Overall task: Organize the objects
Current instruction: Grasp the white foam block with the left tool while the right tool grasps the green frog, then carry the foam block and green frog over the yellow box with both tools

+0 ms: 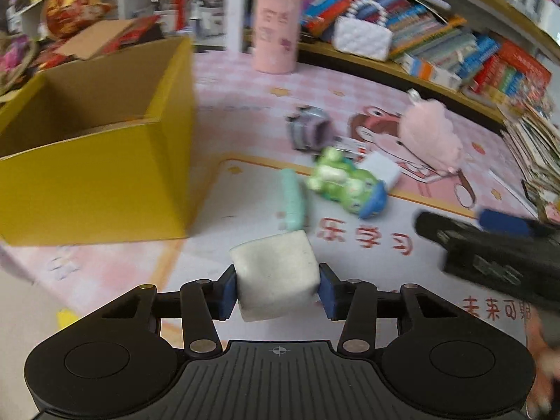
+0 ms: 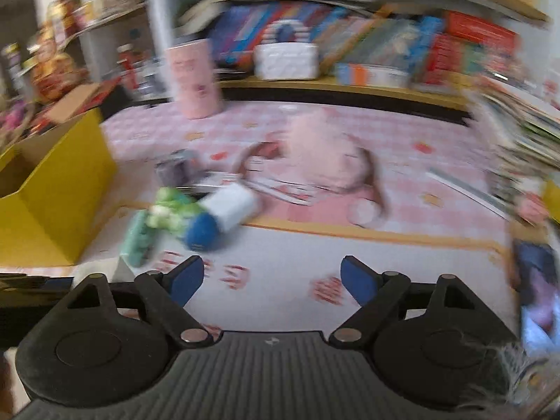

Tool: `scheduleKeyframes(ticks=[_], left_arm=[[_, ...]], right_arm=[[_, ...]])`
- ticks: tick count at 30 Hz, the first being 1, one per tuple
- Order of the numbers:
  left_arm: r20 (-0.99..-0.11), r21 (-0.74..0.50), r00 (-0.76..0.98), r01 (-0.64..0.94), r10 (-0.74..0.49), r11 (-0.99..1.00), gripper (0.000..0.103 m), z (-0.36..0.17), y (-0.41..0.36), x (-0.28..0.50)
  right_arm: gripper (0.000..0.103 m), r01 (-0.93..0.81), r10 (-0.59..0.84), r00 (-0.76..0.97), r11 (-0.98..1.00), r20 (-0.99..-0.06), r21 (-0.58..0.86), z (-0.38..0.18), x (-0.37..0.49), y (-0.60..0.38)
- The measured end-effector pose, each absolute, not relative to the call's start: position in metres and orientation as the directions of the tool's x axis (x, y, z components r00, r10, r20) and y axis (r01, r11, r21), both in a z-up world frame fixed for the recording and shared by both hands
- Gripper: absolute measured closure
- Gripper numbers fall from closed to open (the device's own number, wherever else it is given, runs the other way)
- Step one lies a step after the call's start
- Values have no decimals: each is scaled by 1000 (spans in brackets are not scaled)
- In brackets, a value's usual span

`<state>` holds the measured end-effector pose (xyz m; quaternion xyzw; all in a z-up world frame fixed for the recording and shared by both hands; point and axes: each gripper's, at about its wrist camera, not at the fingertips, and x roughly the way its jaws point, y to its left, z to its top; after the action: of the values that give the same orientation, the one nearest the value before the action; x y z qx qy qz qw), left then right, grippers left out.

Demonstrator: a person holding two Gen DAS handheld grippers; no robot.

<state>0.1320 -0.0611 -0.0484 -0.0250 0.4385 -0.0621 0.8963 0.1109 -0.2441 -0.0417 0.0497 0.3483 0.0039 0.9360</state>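
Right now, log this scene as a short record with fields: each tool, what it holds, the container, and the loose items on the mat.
left tool: shut on white cube
right tool: open, nothing between its pads
container: yellow box, open top, left of the toys
loose items: green frog toy, mint green piece, pink plush, purple-grey toy
surface: pink play mat
image quality: right wrist view blurred
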Motion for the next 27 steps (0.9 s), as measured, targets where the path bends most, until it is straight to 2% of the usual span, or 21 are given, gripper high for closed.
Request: scheduleKeyframes(ticks=[4,5,8,15,18,27], left_arm=[[-776,-84,625,35,-88,996,58,-38,-38,119],[-774,-81,628,21,-77,996,58,-36,-33,116],[-778,-80,626,-14,-54,997,58,-33,-22,109],[-782,-75,623,-54,-25,996,58,-33,-8,98],[-775,-79,632,-47,-32,996,58,-31,-6,96],[-758,-115,647,-4,-85,993,58,-29,3,98]], right_arm=[[39,-139,129,766,990,-630,33,-48,147,-216],[46,-178,148,762,984,-630,16,-50,157,-209],[58,-271,188,737,962,-649,-29,-61,183,-192],[60,-372,184,714,917,-675,-143,-77,211,-169],[62,-381,183,670,917,-719,-122,-86,219,-164],[64,-243,185,695,970,-694,15,-61,166,-179]])
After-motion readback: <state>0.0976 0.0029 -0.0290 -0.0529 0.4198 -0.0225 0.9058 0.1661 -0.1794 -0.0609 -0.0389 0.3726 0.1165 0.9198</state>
